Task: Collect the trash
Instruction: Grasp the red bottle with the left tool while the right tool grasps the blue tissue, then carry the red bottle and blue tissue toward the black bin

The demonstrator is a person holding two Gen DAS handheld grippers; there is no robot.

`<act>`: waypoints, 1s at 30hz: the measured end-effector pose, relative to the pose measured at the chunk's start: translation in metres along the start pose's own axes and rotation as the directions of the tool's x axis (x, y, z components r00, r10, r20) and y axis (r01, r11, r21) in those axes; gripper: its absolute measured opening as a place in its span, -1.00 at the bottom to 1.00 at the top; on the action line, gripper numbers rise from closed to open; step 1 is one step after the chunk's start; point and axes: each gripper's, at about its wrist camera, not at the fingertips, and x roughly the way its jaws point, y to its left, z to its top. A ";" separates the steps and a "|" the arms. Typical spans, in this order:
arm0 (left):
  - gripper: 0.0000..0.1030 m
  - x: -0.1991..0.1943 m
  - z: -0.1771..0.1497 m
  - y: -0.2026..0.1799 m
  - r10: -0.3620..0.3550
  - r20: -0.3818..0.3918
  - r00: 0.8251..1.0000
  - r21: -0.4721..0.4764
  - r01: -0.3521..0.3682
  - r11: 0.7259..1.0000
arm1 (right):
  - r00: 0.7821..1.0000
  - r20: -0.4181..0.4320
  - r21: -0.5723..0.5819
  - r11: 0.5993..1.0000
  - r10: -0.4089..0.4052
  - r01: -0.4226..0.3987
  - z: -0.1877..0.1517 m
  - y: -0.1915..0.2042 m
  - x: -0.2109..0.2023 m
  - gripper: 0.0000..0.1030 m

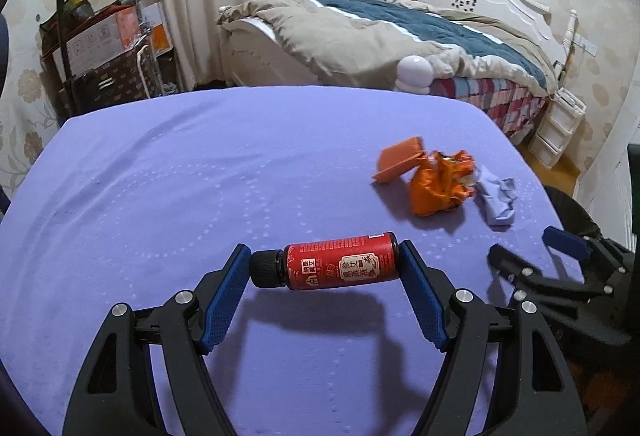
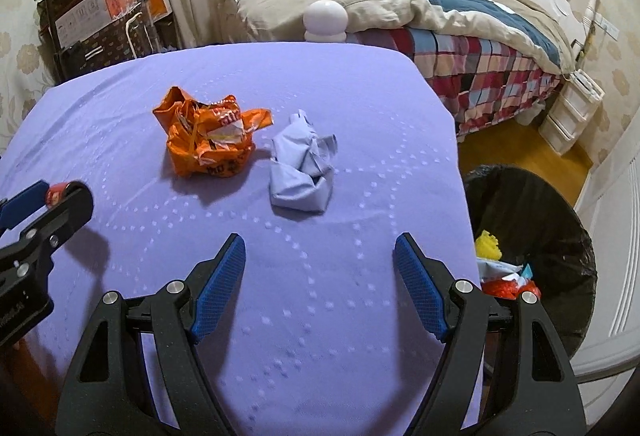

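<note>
One bottle (image 1: 340,268), red with a black cap, is clamped end to end between the left gripper's (image 1: 324,266) pads, lifted above the table (image 1: 160,176). Carry it level toward the table's right edge, keeping the squeeze steady so the round ends don't slip. An orange box (image 1: 398,160), wrapper (image 1: 440,184) and crumpled paper (image 1: 498,200) lie near that edge.

From the right wrist, the right gripper (image 2: 320,268) is spread wide and empty over the table's near edge. The bin (image 2: 532,220) stands just off the right edge; the wrapper (image 2: 208,140) and paper (image 2: 300,172) aren't in the path.
</note>
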 end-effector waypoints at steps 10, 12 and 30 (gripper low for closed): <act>0.40 -0.002 -0.002 0.040 0.109 0.010 0.994 -0.023 -0.109 0.994 | 1.000 -0.001 0.015 1.000 -0.009 0.009 0.020 0.001 0.016 0.46; 0.40 -0.001 -0.002 0.047 0.129 0.011 0.992 -0.028 -0.129 0.991 | 1.000 -0.002 0.018 1.000 -0.015 0.015 0.025 0.001 0.021 0.46; 0.40 0.005 -0.006 0.060 0.130 -0.017 0.991 -0.058 -0.131 0.990 | 1.000 0.018 0.020 1.000 -0.023 0.023 0.031 0.001 0.021 -0.31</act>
